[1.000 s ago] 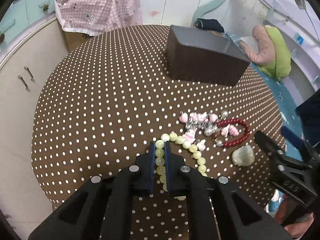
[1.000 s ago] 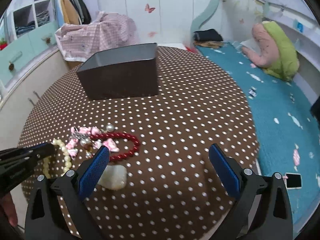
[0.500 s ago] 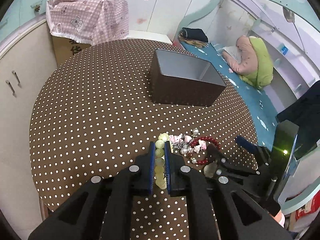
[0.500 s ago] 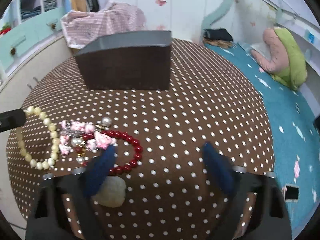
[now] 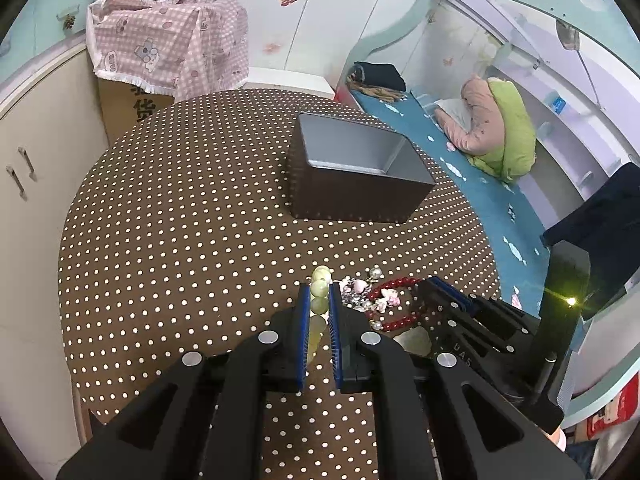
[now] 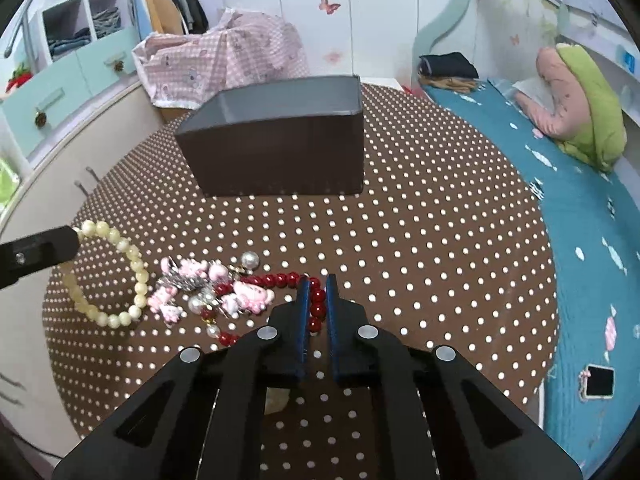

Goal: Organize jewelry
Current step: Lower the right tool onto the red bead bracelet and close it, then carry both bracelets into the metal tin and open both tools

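Observation:
My left gripper (image 5: 319, 294) is shut on a pale green bead bracelet (image 5: 320, 280) and holds it lifted above the table; the bracelet hangs from its tip in the right wrist view (image 6: 120, 280). My right gripper (image 6: 318, 292) is shut on a red bead bracelet (image 6: 280, 280) that lies on the polka-dot table (image 6: 440, 260). A tangle of pink charms and pearls (image 6: 208, 284) lies between the two bracelets. An open dark brown box (image 5: 356, 172) stands at the back of the table, also seen in the right wrist view (image 6: 280, 140).
A pale stone pendant (image 5: 412, 338) lies near the table's front edge, partly under my right gripper. A bed with teal sheet (image 6: 580, 220) runs along the right. Cupboards (image 5: 36, 160) stand to the left, a pink checked cloth (image 5: 168, 48) behind.
My right gripper moved in and closed on the red bracelet. My left gripper rose with the green bracelet, lifting it off the table.

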### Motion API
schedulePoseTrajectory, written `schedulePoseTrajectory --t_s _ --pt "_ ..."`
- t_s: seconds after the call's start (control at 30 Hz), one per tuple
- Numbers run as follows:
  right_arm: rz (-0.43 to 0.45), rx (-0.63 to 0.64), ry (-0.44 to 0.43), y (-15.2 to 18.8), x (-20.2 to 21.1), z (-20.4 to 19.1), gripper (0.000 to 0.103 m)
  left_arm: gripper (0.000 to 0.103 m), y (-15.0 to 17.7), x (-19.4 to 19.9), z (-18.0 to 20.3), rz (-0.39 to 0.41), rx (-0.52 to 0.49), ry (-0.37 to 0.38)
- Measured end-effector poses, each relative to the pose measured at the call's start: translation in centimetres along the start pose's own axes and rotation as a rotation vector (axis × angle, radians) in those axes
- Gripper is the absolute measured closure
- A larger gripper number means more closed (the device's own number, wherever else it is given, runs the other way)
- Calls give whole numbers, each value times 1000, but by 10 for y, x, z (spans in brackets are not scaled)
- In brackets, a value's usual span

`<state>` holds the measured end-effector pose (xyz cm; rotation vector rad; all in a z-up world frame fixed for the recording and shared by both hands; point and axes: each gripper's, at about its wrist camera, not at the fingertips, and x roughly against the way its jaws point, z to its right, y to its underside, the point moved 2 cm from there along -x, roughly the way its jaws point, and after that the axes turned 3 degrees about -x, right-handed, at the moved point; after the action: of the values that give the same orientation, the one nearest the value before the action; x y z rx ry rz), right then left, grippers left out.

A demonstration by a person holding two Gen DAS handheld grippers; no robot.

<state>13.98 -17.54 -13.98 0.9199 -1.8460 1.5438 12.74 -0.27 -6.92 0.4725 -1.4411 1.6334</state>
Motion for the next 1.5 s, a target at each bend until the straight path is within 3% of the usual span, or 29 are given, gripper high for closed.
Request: schedulePoseTrajectory --t_s 0.57,1.0,1.3,1.5 --pt "166 24 -7 -58 62 -7 94 95 -26 16 -1 52 6 30" --pt "291 81 5 -132 103 -10 94 95 -86 39 7 137 -45 55" --pt "300 108 -23 -188 98 -17 94 95 -140 29 22 143 -60 78" --pt "245 103 -55 -207 69 -21 94 95 -165 -3 24 98 -55 12"
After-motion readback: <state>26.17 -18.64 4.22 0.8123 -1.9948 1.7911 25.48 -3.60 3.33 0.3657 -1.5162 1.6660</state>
